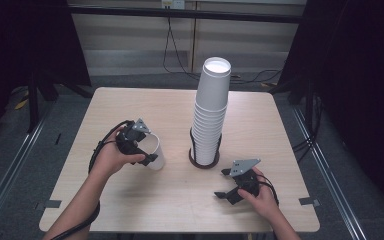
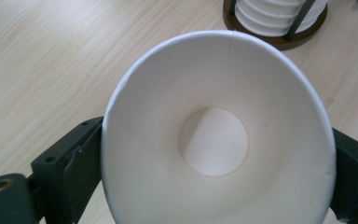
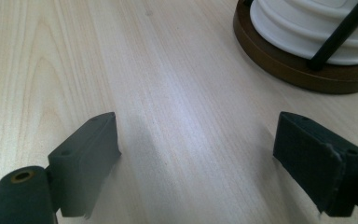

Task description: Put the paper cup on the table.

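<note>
So the left gripper [image 1: 149,150] has a single white paper cup [image 1: 155,151] sitting between its black jaws, lying tilted on its side on the light wooden table [image 1: 130,210], mouth facing the gripper's camera. In the left gripper view the cup [image 2: 214,140] has a jaw hard against each side of its rim, though I can't tell if they're really squeezing it. It sits at about 9 o'clock from the tall stack of white paper cups [image 1: 211,112], which stands upright in a round brown holder with black rods [image 1: 203,161]. The right gripper [image 1: 224,183] rests on the table at roughly 5 o'clock from that holder, jaws spread wide with just bare wood between them.
</note>
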Tool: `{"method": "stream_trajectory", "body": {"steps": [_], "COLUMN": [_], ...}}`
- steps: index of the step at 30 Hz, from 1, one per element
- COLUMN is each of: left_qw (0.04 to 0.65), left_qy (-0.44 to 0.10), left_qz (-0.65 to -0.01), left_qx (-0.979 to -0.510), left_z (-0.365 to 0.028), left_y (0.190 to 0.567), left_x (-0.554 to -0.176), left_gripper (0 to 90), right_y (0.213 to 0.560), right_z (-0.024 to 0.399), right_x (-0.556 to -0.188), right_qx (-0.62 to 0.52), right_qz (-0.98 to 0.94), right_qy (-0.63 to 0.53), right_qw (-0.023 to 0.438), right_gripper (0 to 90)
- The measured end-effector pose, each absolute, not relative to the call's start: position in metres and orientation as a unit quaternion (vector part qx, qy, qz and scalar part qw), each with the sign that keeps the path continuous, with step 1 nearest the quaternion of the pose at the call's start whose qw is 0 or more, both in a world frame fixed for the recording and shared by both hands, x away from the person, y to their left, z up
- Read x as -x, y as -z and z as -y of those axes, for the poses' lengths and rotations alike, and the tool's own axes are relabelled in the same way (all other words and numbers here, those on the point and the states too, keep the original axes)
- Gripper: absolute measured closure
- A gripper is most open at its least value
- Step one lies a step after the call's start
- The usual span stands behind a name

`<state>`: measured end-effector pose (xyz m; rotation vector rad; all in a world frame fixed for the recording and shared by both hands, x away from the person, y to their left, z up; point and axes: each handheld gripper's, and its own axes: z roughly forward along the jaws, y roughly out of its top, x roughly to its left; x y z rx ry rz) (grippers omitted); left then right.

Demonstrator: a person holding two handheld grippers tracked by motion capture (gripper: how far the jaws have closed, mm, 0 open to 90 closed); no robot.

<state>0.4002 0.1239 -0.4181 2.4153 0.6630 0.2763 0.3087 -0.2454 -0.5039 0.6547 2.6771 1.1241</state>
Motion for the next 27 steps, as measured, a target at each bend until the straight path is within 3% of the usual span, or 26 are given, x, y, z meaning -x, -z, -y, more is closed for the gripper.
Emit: {"method": "stream_trajectory", "body": {"steps": [27], "left_qw": [0.319], "left_qy": [-0.079], "left_qz": [-0.269], "left_qx": [-0.905], "left_z": [-0.128], "left_y": [0.434], "left_x": [-0.395], "left_gripper": [11.1], "right_y": [0.504], "right_z": [0.245], "right_x": [-0.309], "right_qx": [-0.219], "right_qz": [-0.896], "right_qy": [-0.376], "right_qw": [0.083], "right_gripper": [13.6]}}
